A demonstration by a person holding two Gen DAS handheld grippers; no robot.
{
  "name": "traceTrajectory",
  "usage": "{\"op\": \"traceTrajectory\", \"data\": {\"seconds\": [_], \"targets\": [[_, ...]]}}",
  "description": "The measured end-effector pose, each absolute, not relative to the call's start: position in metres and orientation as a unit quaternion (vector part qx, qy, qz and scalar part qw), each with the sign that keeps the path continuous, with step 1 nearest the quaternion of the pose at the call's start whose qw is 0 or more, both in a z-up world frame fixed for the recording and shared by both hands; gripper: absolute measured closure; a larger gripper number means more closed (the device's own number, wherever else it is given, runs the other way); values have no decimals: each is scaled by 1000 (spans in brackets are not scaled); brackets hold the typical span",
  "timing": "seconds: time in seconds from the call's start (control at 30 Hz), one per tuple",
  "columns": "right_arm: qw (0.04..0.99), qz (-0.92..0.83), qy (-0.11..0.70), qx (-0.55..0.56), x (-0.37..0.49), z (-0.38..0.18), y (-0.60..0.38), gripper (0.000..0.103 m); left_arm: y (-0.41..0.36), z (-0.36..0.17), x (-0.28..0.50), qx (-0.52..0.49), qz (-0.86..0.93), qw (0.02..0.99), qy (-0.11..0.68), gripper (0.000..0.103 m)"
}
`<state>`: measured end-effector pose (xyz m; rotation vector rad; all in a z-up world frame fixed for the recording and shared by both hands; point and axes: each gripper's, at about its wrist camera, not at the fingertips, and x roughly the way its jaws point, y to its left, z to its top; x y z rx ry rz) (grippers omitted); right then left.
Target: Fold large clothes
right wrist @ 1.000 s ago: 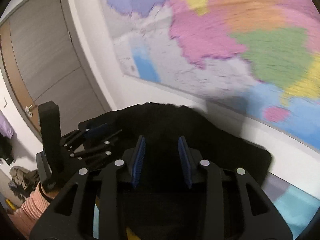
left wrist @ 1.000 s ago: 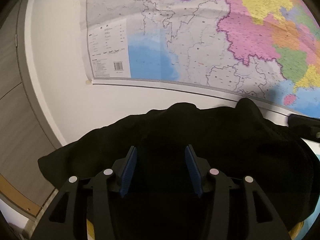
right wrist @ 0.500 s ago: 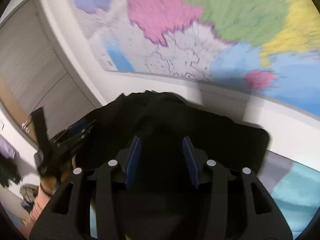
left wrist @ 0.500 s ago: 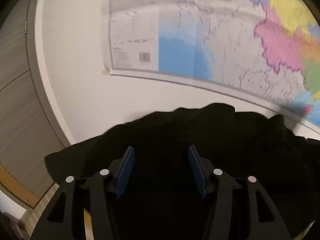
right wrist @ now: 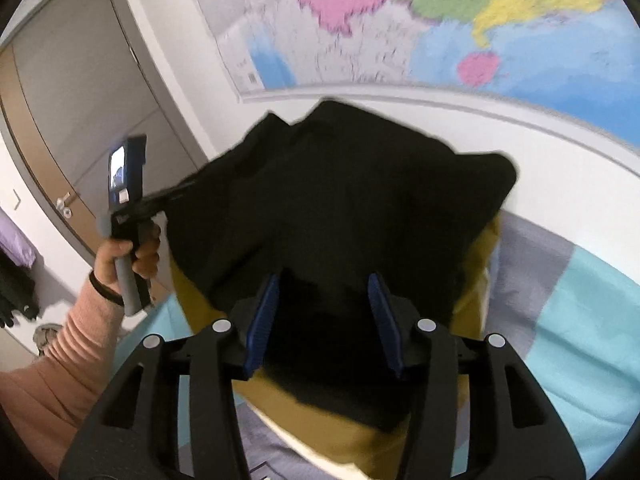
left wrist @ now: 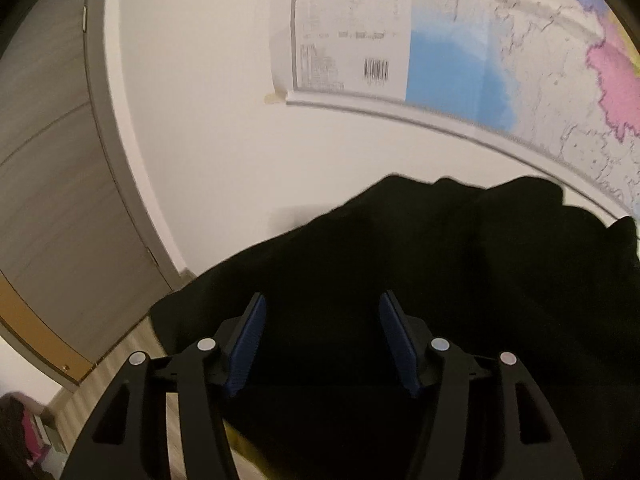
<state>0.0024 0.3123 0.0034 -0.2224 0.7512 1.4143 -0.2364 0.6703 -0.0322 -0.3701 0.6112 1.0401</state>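
My left gripper had its blue pads set well apart, and the right gripper showed the same spread stance. Black cloth filled the gap between each pair. I could not tell whether either pair actually pinched any of it, or whether the fabric merely lay over the fingers.

The black garment was bunched in a raised heap ahead of both tools, its upper edge showing against the white wall under the map. Its lower part rested on a mustard-yellow fabric, which lay on the teal and grey bed cover. In the right view, my left hand held its tool at the garment's left edge, the fingers touching the cloth there.

I judged this an early step: gathering and lifting the piece so it could be spread out, with no neat fold visible. The next move would call for a sure hold on two edges or corners. After that I would pull them apart to flatten the cloth over the bed before any crease is made. Black on black hid the seams, so finding a true corner looked awkward.
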Motion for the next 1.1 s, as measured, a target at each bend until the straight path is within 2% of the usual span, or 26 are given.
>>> {"op": "traceTrajectory", "data": {"seconds": [0.07,0.2,0.43,0.67,0.77,0.83,1.0,1.1], "targets": [[698,634,320,-95,-1,8,305,56,657,-22,-242,-160,485,817,269,47],[694,634,300,-163,-24,-9,309,56,615,-2,-250,-151,433,857,233,46],[706,616,271,-220,-44,-26,317,56,567,-10,-228,-123,376,883,252,46],[728,625,224,-171,-50,-1,294,55,558,-5,-231,-135,366,889,239,43],[725,626,233,-169,-51,-3,304,58,544,-6,-225,-123,355,892,250,41],[726,619,229,-191,-54,-12,315,62,542,-11,-219,-115,363,888,258,41],[724,618,222,-213,-49,-23,313,89,554,-23,-215,-130,370,879,270,37],[723,621,214,-213,-50,-16,301,96,555,-23,-215,-123,374,878,271,38]]}}
